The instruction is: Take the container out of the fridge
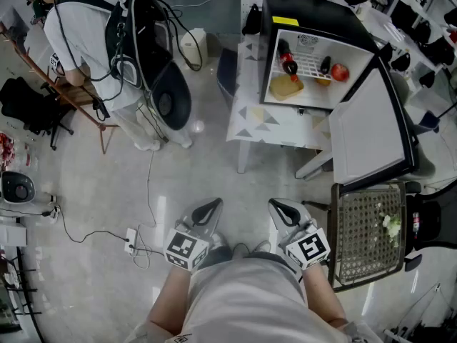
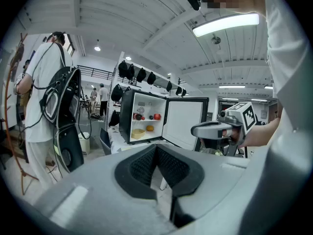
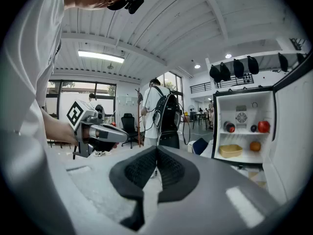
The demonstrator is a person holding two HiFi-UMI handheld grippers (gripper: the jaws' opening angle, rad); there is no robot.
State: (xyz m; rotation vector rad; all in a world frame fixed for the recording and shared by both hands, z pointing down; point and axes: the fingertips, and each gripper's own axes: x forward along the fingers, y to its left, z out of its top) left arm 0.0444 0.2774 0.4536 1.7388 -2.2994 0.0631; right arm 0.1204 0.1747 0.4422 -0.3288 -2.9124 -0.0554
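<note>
A small black fridge stands open on a low table at the far right. A yellow container sits on its lower shelf, left side; it also shows in the left gripper view and in the right gripper view. My left gripper and right gripper are held close to my body, side by side, far short of the fridge. Both are shut with nothing between the jaws: the black pads meet in the left gripper view and in the right gripper view.
The fridge door swings out toward me on the right. Inside are a dark bottle, an orange and a red apple. A wicker chair stands at my right. A person with a backpack stands far left; a power strip lies on the floor.
</note>
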